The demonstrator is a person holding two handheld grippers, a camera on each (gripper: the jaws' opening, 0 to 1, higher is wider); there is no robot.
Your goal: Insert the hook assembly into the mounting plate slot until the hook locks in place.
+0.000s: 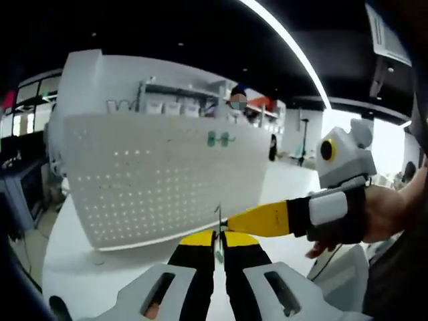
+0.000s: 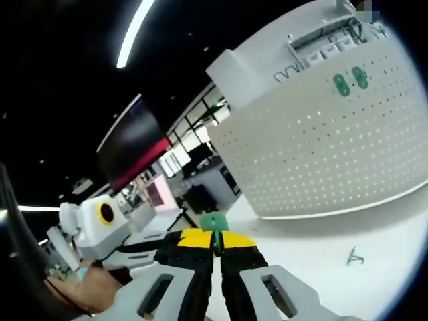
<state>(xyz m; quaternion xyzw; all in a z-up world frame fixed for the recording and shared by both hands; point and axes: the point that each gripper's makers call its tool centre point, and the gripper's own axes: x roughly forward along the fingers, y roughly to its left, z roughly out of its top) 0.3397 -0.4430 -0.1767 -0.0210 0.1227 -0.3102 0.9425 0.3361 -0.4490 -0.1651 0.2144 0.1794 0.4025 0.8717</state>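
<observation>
left gripper [image 1: 219,249]: jaws nearly closed on thin green wire hook [image 1: 218,234], right gripper's yellow tip touching it | right gripper [image 2: 215,246]: jaws pinched on small green plastic hook piece [image 2: 214,224] | white perforated pegboard mounting plate [image 2: 334,140] upright on white table [image 2: 314,254], 2 green clips [image 2: 350,80] on it | 1 green hook [image 2: 354,255] loose on table.

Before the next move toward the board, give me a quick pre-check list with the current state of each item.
1. Left gripper shut on a thin metal hook: ok.
2. Right gripper shut on a green hook piece: ok.
3. Pegboard upright and in view: ok.
4. Two green pieces already on the board: ok.
5. Spare green hook lying loose on the table: ok.
6. Hook locked in a slot: not ok.
</observation>
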